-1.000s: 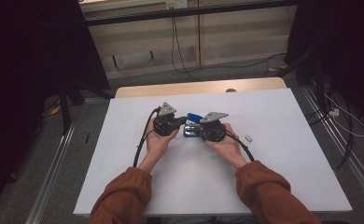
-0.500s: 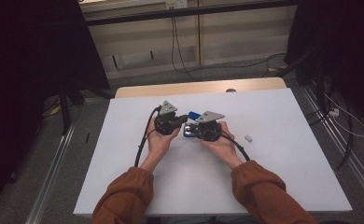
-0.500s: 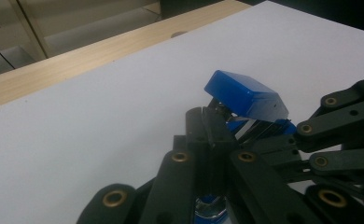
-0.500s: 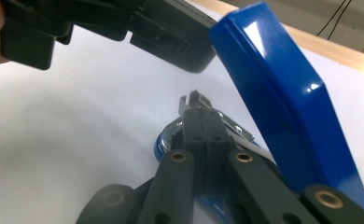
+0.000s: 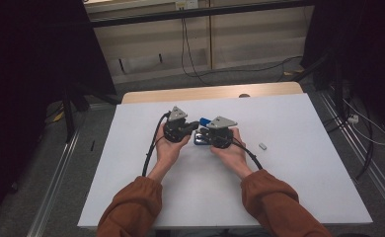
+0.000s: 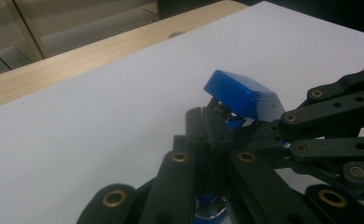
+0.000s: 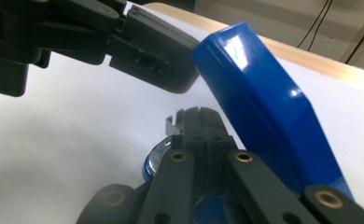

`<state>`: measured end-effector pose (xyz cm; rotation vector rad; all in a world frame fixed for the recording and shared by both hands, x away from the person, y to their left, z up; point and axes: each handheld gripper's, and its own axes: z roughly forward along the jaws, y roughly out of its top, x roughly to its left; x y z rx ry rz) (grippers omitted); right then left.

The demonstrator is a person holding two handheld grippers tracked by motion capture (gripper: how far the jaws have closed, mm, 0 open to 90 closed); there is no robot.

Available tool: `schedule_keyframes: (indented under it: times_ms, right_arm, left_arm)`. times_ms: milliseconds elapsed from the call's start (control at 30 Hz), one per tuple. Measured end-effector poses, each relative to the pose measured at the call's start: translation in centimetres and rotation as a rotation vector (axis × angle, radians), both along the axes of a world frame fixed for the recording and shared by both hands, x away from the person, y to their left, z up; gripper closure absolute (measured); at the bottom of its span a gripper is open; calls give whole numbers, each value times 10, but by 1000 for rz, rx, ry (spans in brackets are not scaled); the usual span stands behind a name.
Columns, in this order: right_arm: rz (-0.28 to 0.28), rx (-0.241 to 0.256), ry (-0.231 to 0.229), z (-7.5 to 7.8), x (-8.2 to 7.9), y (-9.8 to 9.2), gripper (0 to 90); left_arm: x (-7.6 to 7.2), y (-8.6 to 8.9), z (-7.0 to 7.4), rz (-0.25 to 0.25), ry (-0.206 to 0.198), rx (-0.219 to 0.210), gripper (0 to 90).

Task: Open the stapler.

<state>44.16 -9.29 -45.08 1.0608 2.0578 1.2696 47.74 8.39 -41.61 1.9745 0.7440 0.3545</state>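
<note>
High view: a white table [image 5: 289, 187] is seen from above, with a wooden strip [image 5: 259, 91] along its far edge; two hands enter from the bottom of the frame in rust-brown sleeves [image 5: 131, 210]. The left gripper [image 5: 193, 126] and the right gripper [image 5: 204, 136] are held tip to tip at the centre of the frame, each carrying a grey plate; between them lies a blue stapler [image 5: 204, 121], its top just visible above the right gripper. A small grey piece [image 5: 262, 146] lies alone on the table, right of centre and well apart from the hands; a black cable [image 5: 151, 148] trails down from the left gripper.

Left gripper view: the stapler's blue top [image 6: 243, 95] is seen right of centre, hinged open and tilted upward; the left gripper's jaws are pressed together at lower centre, clenched on a part of the stapler beneath the raised top; which part is gripped cannot be told. The right gripper [image 6: 283, 133] enters from the right edge and meets the stapler below its top.

Right gripper view: the blue top [image 7: 264, 107] runs diagonally from upper centre to lower right; the right gripper's jaws are closed together at lower centre, with a thin metal part [image 7: 173, 125] of the stapler at their tips and the chromed base [image 7: 157, 161] just beyond; the left gripper [image 7: 171, 70] reaches in from the upper left, its tip touching the blue top.
</note>
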Motion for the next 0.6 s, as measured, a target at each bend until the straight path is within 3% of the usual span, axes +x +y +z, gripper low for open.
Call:
schedule_keyframes:
  times_ms: [233, 367, 600]
  right_arm:
    - [-11, 0, -1, -3, 1, -1, 900]
    - [-10, -7, -8, -3, 1, 1, 900]
    - [-14, -5, -13, -2, 0, -2, 900]
  left_arm:
    - [2, 2, -2, 2, 7, 10, 900]
    - [5, 4, -7, 38, 28, 23, 900]
    - [4, -1, -13, 9, 36, 42, 900]
